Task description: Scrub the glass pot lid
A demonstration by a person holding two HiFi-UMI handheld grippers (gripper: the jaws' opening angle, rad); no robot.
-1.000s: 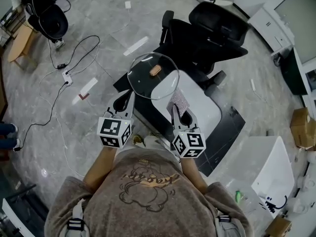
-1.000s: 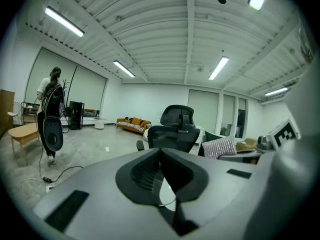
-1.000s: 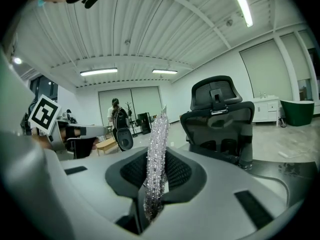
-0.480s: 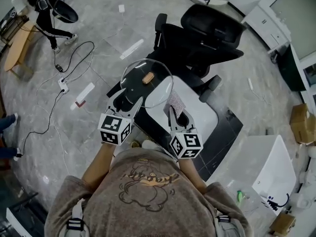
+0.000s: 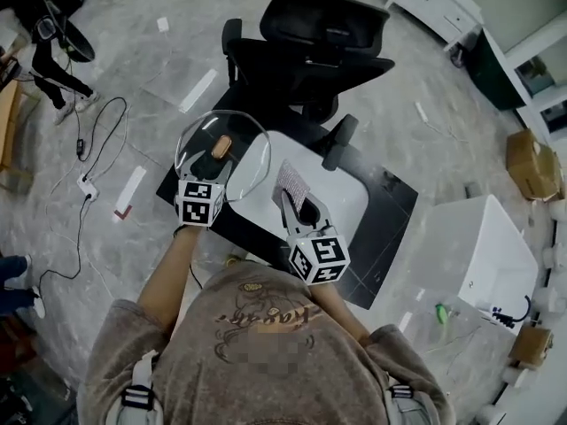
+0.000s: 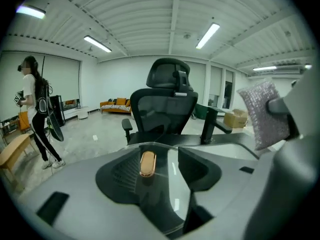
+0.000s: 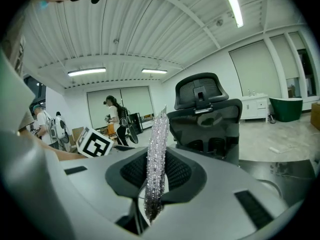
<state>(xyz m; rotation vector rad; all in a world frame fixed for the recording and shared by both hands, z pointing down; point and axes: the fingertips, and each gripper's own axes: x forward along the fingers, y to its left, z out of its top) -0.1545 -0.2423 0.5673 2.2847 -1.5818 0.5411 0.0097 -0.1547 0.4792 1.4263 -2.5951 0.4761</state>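
- Your left gripper (image 5: pixel 213 173) has its jaws spread wide. The glass pot lid (image 5: pixel 244 162) lies across the gap between them, and no pinch on it shows.
- The lid's bronze knob (image 5: pixel 221 146) faces up, at 12 o'clock from that gripper's marker cube.
- Your right gripper (image 5: pixel 295 206) is clamped on the silvery scrub cloth (image 5: pixel 291 182), which stands edge-on between its jaws.
- The cloth sits just beside the lid, at its 4 o'clock, over the white table (image 5: pixel 341 197).
- A black office chair (image 5: pixel 310 42) stands at 12 o'clock beyond the table.
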